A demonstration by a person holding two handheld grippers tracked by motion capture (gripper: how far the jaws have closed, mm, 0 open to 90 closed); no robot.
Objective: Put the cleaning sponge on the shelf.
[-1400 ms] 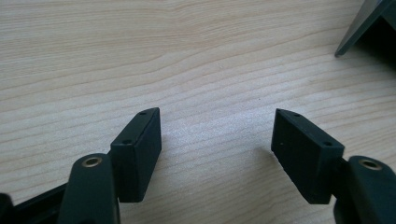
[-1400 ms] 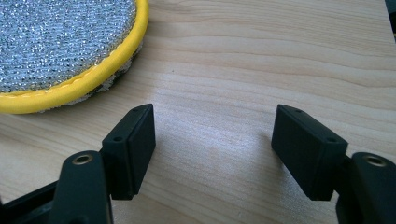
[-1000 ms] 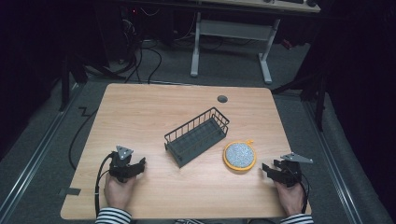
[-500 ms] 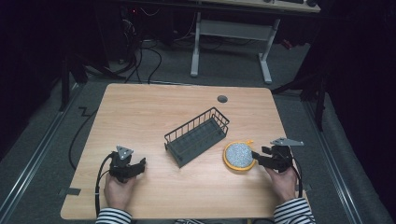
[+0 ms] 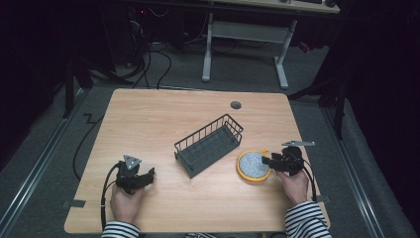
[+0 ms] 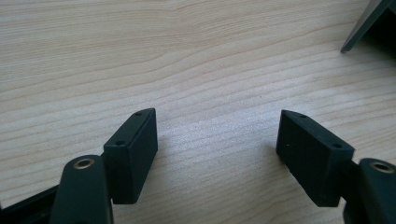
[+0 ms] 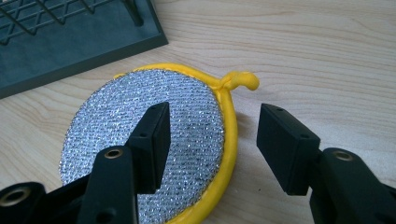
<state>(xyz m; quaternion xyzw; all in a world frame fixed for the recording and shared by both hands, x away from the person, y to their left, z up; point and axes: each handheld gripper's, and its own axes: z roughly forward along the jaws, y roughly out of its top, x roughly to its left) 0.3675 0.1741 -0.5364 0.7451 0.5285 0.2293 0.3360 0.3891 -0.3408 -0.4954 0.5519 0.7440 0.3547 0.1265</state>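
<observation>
A round scrubbing pad [image 5: 252, 165] with a silver mesh face and a yellow rim lies flat on the table, just right of a dark wire basket [image 5: 209, 144]. My right gripper [image 5: 268, 160] is open at the pad's right edge. In the right gripper view the pad [image 7: 140, 140] shows close up, with one jaw over its silver face and the other outside the yellow rim, near its small yellow loop [image 7: 240, 80]. My left gripper [image 5: 147, 173] rests open near the table's front left, with bare wood between its jaws [image 6: 217, 135].
The wooden table [image 5: 163, 119] has a small dark round cap [image 5: 236, 105] near its far edge. The basket stands empty and skewed at the table's middle. A desk frame and cables sit on the floor beyond.
My right gripper has moved left and forward from the table's right edge up to the pad's rim. The left gripper has stayed put.
</observation>
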